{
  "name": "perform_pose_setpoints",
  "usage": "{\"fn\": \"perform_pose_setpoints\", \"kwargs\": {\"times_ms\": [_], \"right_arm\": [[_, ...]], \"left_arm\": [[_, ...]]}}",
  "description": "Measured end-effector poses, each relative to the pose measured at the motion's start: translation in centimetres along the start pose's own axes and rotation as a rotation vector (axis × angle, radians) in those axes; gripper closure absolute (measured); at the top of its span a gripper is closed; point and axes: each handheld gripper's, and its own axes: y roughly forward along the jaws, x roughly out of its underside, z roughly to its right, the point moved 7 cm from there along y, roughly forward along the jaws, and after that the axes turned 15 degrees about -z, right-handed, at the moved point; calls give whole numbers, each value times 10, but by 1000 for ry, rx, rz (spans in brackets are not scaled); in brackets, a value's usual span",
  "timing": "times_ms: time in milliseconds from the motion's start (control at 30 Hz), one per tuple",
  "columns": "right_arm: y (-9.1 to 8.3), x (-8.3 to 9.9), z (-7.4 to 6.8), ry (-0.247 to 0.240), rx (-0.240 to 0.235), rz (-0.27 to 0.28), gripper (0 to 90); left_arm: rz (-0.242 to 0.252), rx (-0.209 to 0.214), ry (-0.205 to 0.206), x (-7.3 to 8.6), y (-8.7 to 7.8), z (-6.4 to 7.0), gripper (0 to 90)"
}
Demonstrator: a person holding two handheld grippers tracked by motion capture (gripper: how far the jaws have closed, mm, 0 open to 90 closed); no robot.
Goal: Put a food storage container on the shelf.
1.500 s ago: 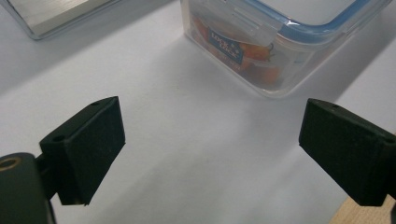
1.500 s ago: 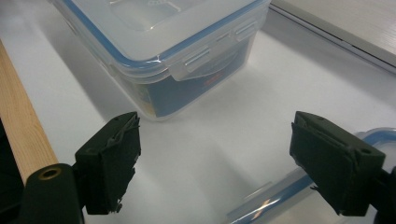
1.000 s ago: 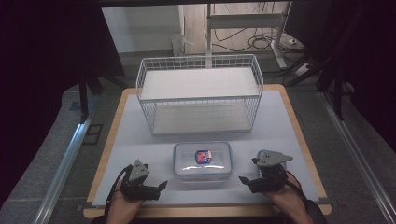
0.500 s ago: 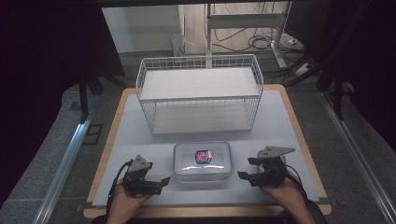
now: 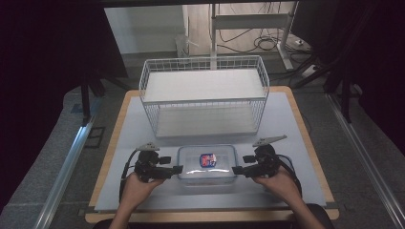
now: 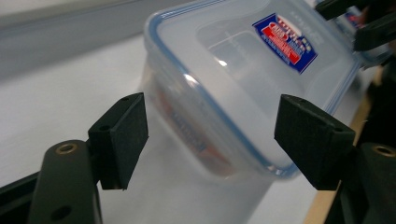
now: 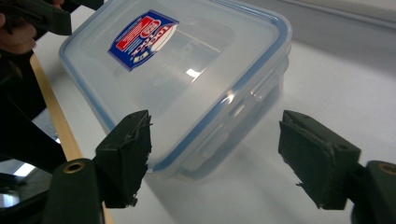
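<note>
This looks like a lab or test room set up for recording, not a home. A wood-edged table [image 5: 305, 138] with a pale mat [image 5: 286, 129] stands on grey carpet [image 5: 52, 157], hemmed by dark curtains [image 5: 43, 57]. Beyond the table's far edge, loose cables [image 5: 267, 45] lie on the floor around a metal stand [image 5: 286, 43]. Aluminium rails [image 5: 62, 176] run past the table's left and right edges.

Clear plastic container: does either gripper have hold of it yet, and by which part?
Neither. The left gripper and right gripper both stand open at opposite ends of the clear plastic container, jaws apart and not closed on it.
</note>
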Motion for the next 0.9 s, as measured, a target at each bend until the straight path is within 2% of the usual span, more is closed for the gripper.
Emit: {"fn": "perform_pose_setpoints", "kwargs": {"times_ms": [67, 133, 167, 200, 233, 267, 300, 367, 433, 500, 700, 767, 900], "right_arm": [[2, -2, 1, 12, -14, -5, 230], [8, -4, 2, 31, -35, -27, 216], [12, -6, 2, 61, -72, -43, 210], [12, -6, 2, 61, -72, -43, 210], [16, -8, 2, 78, -104, -55, 202], [16, -8, 2, 78, -104, -55, 202], [19, -11, 2, 90, -118, -67, 183], [20, -13, 3, 105, -131, -77, 183], [21, -13, 3, 110, -143, -80, 188], [25, -15, 4, 133, -180, -98, 167], [22, -15, 3, 120, -163, -103, 203], [18, -14, 2, 114, -164, -91, 259], [13, -12, 3, 114, -180, -73, 319]], "left_arm": [[-25, -1, -2, -2, 6, -2, 249], [-32, 41, -8, -5, 10, -1, 227], [-36, 48, -10, -6, 11, -1, 226], [-43, 64, -12, -7, 13, 0, 226], [-58, 88, -15, -7, 15, 0, 206], [-68, 110, -17, -8, 18, 1, 206], [-78, 122, -28, -10, 21, 1, 161], [-84, 162, -61, -11, 25, 0, 145], [-84, 172, -64, -10, 25, -1, 147], [-85, 188, -70, -9, 25, -1, 167], [-74, 191, -75, -6, 19, 0, 228], [-65, 189, -71, -5, 16, 0, 281], [-42, 177, -55, -3, 11, 2, 325]]}}
